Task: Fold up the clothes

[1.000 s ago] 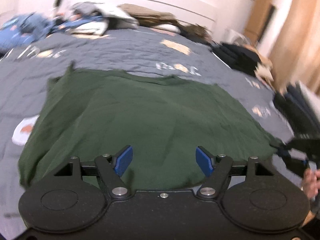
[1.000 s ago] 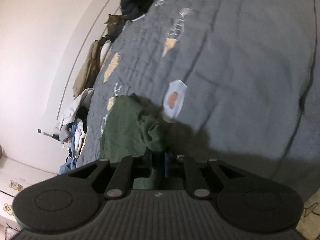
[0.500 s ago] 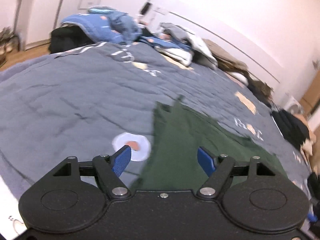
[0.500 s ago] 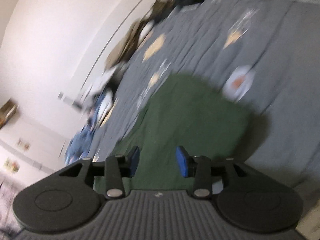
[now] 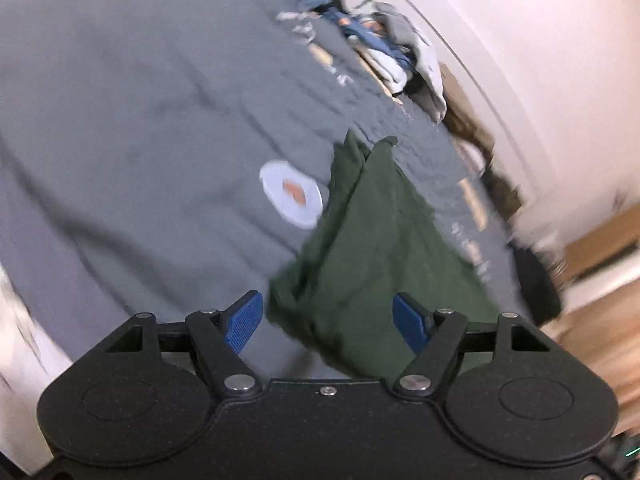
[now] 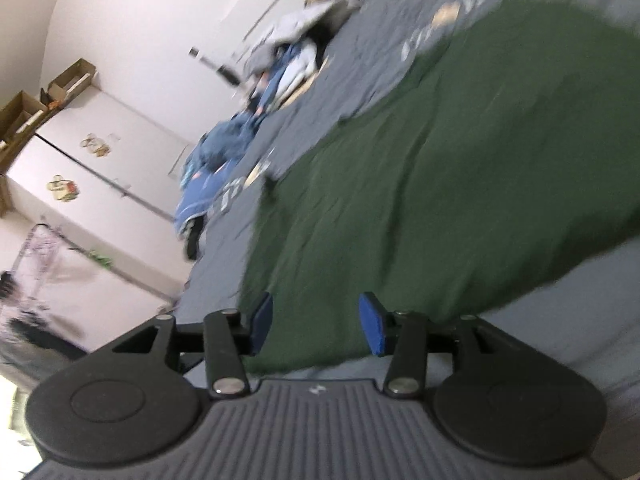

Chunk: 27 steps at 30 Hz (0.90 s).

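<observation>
A dark green garment (image 5: 372,248) lies spread on the grey bedspread (image 5: 132,120); both views are motion-blurred. In the left wrist view its near corner bunches up between my left gripper's blue pads, and the left gripper (image 5: 328,322) is open with nothing held. In the right wrist view the green garment (image 6: 460,184) fills the middle and right, flat on the bed. My right gripper (image 6: 316,324) is open just above the garment's near edge, gripping nothing.
A heap of blue and white clothes (image 6: 240,120) sits by the far wall, also visible as a clothes pile (image 5: 392,52). A white round print (image 5: 291,193) marks the bedspread left of the garment. White cabinets (image 6: 80,184) stand beyond the bed.
The right gripper, shut on a bunched part of the garment a second ago, has opened and the garment now lies flat. Both cameras have swung fast; the left view turned toward the garment's left corner.
</observation>
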{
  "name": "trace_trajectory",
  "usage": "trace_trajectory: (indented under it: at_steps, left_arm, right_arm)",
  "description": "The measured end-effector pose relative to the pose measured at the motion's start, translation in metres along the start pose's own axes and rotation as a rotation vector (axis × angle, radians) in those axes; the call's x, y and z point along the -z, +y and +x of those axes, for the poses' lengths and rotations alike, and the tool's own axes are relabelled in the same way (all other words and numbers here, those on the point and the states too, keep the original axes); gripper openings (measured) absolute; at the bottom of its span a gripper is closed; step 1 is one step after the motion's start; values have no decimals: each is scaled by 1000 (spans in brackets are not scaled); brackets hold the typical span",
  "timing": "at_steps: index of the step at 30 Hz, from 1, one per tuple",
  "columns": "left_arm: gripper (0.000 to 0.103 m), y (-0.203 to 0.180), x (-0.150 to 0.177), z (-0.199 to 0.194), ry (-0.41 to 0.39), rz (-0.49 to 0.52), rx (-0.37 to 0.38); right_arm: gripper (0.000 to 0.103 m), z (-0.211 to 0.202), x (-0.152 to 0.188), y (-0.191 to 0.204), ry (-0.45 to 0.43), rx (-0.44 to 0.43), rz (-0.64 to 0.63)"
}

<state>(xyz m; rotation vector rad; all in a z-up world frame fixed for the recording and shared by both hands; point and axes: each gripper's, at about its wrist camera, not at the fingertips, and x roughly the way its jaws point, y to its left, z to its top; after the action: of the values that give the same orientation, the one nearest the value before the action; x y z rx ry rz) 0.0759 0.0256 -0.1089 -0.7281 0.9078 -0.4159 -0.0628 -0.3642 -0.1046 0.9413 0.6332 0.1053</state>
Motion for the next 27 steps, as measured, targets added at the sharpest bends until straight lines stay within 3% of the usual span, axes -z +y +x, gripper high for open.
trace_trajectory:
  at_steps: [4, 9, 13, 16, 18, 19, 21, 27]
  left_arm:
    - [70, 11, 9, 7, -4, -73, 36]
    - [70, 27, 9, 20, -12, -219, 78]
    - [67, 28, 8, 29, -15, -246, 91]
    - [56, 31, 6, 35, -31, -250, 69]
    - [42, 32, 5, 37, -31, -251, 55]
    - [41, 31, 5, 37, -36, -240, 43]
    - [26, 28, 5, 36, -51, -212, 15]
    - [14, 22, -1, 22, -86, -161, 14]
  right_arm:
    - [48, 22, 16, 13, 54, -51, 29]
    - [48, 36, 25, 8, 61, -61, 94]
    - [49, 45, 30, -3, 73, -69, 161]
    - [49, 51, 33, -11, 81, -74, 211]
    - [50, 55, 36, -16, 87, -78, 244]
    - [51, 57, 37, -18, 89, -83, 255]
    - [51, 60, 38, -22, 78, -84, 281]
    - [48, 60, 43, -30, 35, -94, 292]
